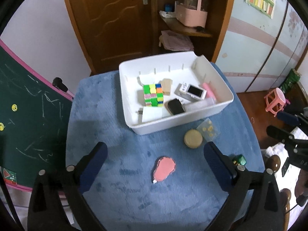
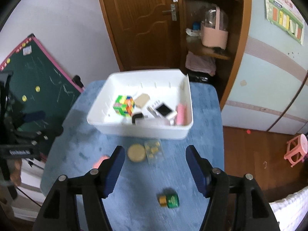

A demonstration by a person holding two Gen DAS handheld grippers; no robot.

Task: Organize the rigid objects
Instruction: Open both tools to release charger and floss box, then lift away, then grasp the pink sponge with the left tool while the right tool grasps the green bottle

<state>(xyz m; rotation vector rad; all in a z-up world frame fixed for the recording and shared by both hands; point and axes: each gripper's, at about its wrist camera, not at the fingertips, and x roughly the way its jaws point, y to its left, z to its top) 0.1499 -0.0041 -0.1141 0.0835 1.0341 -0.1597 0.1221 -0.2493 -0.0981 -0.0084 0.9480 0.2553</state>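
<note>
Blue plush-covered table [image 1: 119,134] in front of a brown wooden door [image 1: 115,19]. White bin [image 1: 221,107] at the far side of the table; inside it a colour cube [image 1: 153,95], a small white camera [image 1: 193,92], a black block [image 1: 175,106] and a pink stick [image 1: 209,92] against the right wall. On the cloth just in front of the bin: round tan disc [image 1: 193,139] touching a clear packet of yellow bits [image 1: 208,130]. Pink flat piece [image 1: 165,168] lies nearer, between the left gripper [image 1: 154,163] fingers, untouched; jaws wide apart, empty. Right gripper [image 2: 154,165] also spread, empty, hovering above a small green-and-gold bottle [image 2: 169,200] lying on its side
</note>
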